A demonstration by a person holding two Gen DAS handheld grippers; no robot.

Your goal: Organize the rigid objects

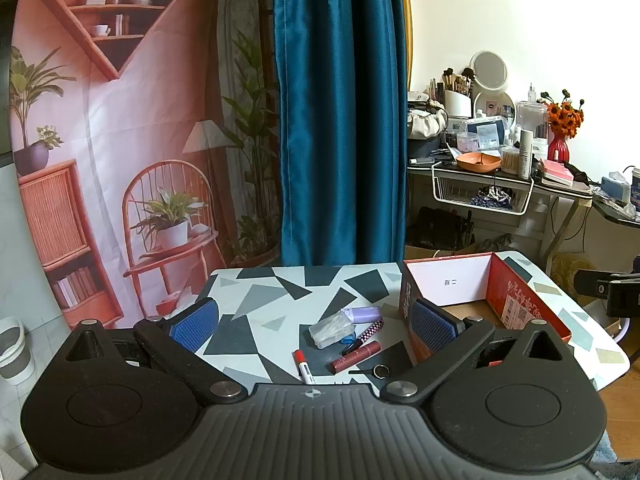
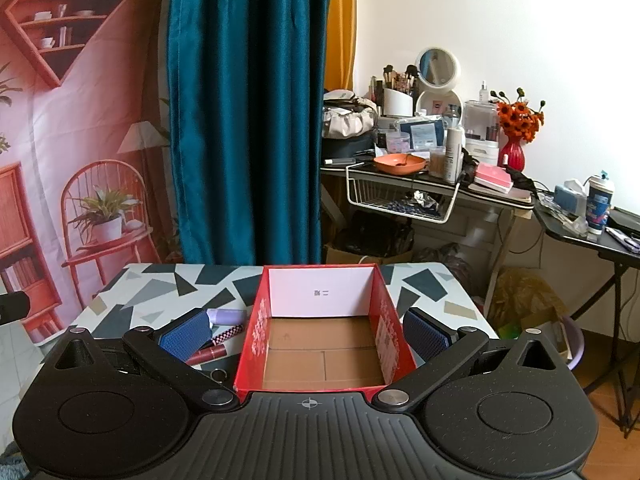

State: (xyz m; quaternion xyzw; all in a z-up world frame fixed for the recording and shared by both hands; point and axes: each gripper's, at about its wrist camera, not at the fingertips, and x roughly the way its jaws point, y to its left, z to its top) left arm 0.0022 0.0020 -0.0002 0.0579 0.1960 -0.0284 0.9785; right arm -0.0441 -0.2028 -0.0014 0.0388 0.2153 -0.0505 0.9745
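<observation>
A small pile lies on the patterned table [image 1: 256, 300]: a clear plastic case [image 1: 330, 330], a lilac tube [image 1: 364, 314], a checkered pen [image 1: 366, 334], a dark red lipstick tube [image 1: 356, 356], a red-capped marker [image 1: 303, 366] and a small black key ring [image 1: 374, 371]. An open red cardboard box [image 1: 516, 300] stands to their right; it looks empty in the right wrist view [image 2: 320, 344]. My left gripper [image 1: 314, 326] is open and empty above the pile. My right gripper [image 2: 306, 334] is open and empty, its blue pads [image 2: 424, 334] straddling the box.
A cluttered dresser [image 1: 492, 176] with a wire basket, cosmetics and a red vase stands behind the table on the right. A teal curtain [image 1: 340, 120] and printed backdrop hang behind. A black side table [image 2: 592, 236] is at far right.
</observation>
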